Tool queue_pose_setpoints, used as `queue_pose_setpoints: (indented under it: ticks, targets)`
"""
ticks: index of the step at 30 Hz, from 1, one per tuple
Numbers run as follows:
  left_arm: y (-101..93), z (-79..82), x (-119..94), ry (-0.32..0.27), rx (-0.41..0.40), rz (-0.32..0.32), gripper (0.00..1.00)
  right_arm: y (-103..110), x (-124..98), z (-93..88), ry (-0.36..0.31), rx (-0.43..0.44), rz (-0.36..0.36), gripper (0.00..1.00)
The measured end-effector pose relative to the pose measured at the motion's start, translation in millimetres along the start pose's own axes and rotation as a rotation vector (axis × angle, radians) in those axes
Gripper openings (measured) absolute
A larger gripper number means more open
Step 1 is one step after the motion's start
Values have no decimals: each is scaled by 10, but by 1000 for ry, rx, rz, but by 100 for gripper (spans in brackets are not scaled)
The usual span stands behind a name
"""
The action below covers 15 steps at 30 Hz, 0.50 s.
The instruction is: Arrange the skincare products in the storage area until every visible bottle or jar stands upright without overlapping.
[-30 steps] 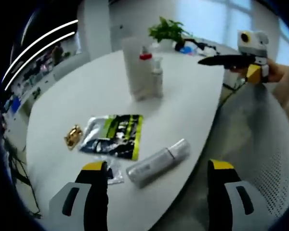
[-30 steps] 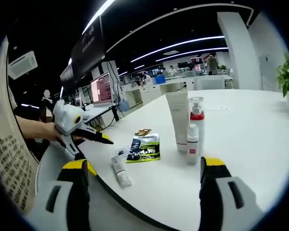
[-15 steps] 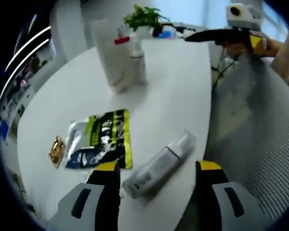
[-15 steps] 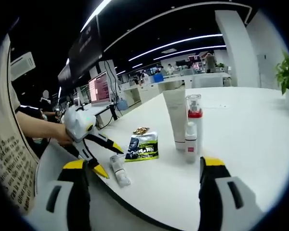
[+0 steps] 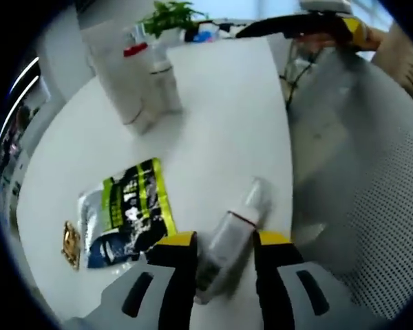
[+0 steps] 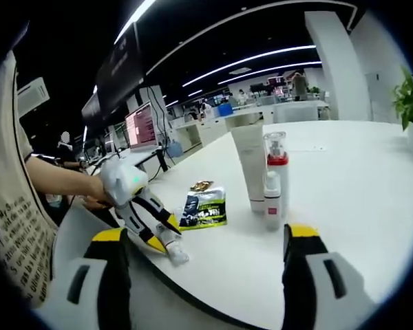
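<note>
A silver tube (image 5: 228,242) lies flat near the white table's (image 5: 220,124) edge, cap pointing away. My left gripper (image 5: 224,242) is shut on its body, a jaw against each side. In the right gripper view the left gripper (image 6: 162,230) leans down over the tube (image 6: 174,254). A tall white tube (image 6: 246,168), a red-collared pump bottle (image 6: 276,172) and a small white bottle (image 6: 271,199) stand upright together. My right gripper (image 6: 205,235) hangs open off the table's edge, holding nothing. The right gripper (image 5: 289,24) also appears at the top of the left gripper view.
A green and black sachet (image 5: 127,213) and a small gold packet (image 5: 71,244) lie flat left of the tube. A potted plant (image 5: 168,14) stands at the far end. A grey mesh chair (image 5: 372,206) is beside the table's edge. Office desks and monitors (image 6: 143,127) fill the background.
My left gripper has dropped onto the lying silver tube and its jaws have narrowed from wide open to gripping it. The right gripper has barely moved.
</note>
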<state>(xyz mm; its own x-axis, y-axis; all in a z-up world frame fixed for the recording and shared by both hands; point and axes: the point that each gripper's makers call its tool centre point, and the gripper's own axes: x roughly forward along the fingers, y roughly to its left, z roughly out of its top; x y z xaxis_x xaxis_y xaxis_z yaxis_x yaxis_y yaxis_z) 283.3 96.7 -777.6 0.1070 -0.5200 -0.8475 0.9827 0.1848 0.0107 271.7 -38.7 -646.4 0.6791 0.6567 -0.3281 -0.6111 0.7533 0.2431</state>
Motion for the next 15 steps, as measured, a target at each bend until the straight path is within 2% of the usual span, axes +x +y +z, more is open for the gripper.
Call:
queue_pose_setpoints:
  ticks: [4, 11, 15]
  targets:
    - [5, -38, 30, 16, 20, -14, 19, -14, -2, -12, 2, 1, 1, 93]
    - [11, -31, 34, 23, 10, -20, 18, 3, -1, -11, 3, 0, 7, 92]
    - [85, -9, 16, -4, -99, 2, 17, 0, -2, -17, 4, 0, 9, 92]
